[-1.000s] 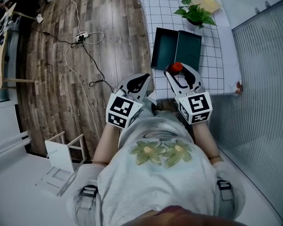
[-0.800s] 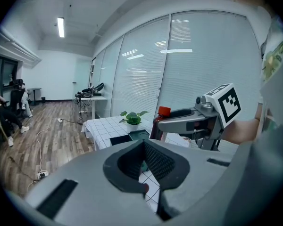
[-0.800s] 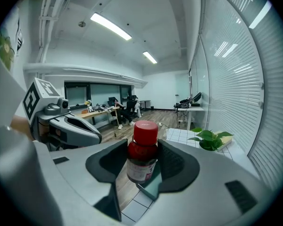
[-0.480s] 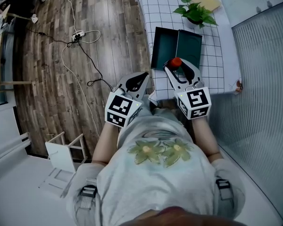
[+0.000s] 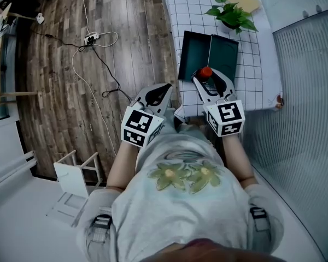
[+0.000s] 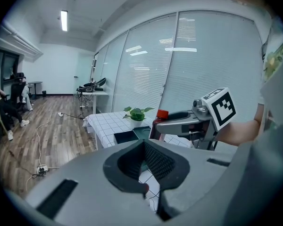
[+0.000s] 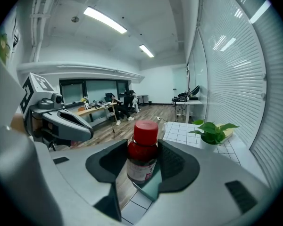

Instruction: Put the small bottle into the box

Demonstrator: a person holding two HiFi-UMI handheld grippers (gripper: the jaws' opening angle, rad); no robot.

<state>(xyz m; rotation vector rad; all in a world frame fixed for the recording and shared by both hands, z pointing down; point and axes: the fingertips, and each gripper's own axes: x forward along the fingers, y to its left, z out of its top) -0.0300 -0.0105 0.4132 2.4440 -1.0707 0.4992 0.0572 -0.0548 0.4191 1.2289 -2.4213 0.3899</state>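
Mid-frame in the head view, the right gripper [image 5: 207,79] clasps the red-capped bottle [image 5: 206,72]. It has edged forward over the near edge of the open box [image 5: 194,48] on the counter [image 5: 180,10], so lowering probably comes next. The left gripper [image 5: 159,91], closed and empty, hangs beside it.

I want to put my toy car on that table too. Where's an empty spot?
Bare checked cloth lies left of the plant, beyond the box. A thin strip runs right of the box. The near edge is crowded: the right gripper holds the small bottle there.
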